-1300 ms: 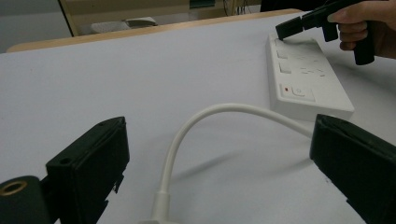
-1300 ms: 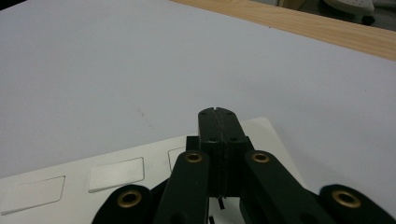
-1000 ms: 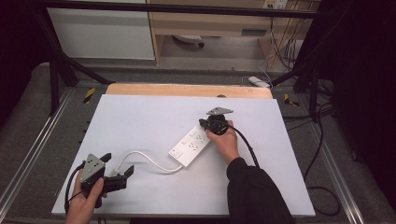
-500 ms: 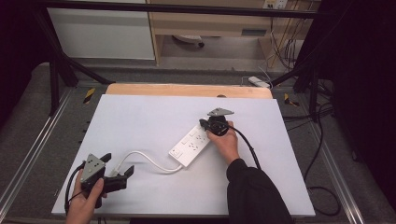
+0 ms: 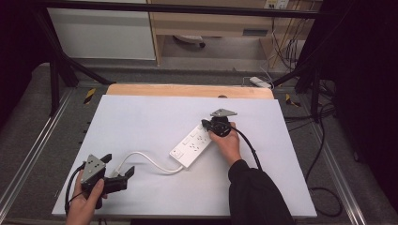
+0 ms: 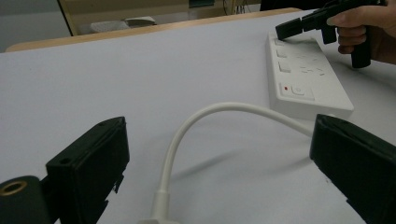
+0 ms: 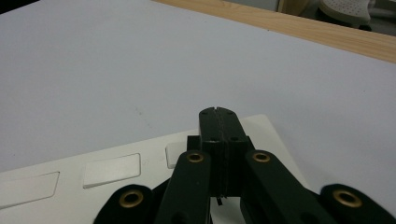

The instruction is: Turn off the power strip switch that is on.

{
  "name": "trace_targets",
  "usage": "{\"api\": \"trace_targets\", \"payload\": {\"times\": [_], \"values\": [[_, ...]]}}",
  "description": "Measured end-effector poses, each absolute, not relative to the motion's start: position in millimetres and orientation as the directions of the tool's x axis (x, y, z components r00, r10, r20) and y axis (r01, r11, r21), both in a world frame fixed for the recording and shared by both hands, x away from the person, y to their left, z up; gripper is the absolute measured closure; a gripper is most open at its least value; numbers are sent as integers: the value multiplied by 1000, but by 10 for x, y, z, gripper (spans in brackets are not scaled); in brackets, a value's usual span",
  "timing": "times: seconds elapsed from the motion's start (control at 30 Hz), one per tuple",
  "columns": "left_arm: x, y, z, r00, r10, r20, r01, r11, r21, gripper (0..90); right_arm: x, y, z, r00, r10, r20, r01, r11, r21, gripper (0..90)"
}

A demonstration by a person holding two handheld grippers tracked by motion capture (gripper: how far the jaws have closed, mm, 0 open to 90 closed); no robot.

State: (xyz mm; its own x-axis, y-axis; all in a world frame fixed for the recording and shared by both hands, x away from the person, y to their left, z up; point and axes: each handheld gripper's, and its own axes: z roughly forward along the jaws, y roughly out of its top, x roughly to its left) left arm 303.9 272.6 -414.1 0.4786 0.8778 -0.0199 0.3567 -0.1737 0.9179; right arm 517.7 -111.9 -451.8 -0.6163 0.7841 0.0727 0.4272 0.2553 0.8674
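From the high view, a white power strip (image 5: 191, 145) lies slantwise mid-surface (image 5: 141, 122); the right tongs (image 5: 206, 124) sit closed over its far end, while the left tongs (image 5: 123, 167) gape near its white cable (image 5: 145, 159). In the left gripper view a red dot marks the strip's switch; any lettering seems too blurred to read. The right gripper view shows the jaws pressed together above the strip's buttons.

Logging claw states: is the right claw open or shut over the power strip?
Shut. The right claw has its jaws pressed flat together, no gap, tips over the power strip's end.
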Motion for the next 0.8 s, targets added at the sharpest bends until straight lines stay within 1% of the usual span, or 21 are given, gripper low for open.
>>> {"api": "trace_targets", "payload": {"times": [0.33, 0.8], "values": [[3038, 2734, -4139, 475, 880, -19, 357, -173, 918, 49, 5145, -1132, -4448, -621, 781, 68, 418, 257, 871, 900], [3041, 2735, -4144, 475, 880, -18, 361, -176, 916, 49, 5099, -1252, -4285, -611, 787, 84, 417, 231, 879, 900]]}}
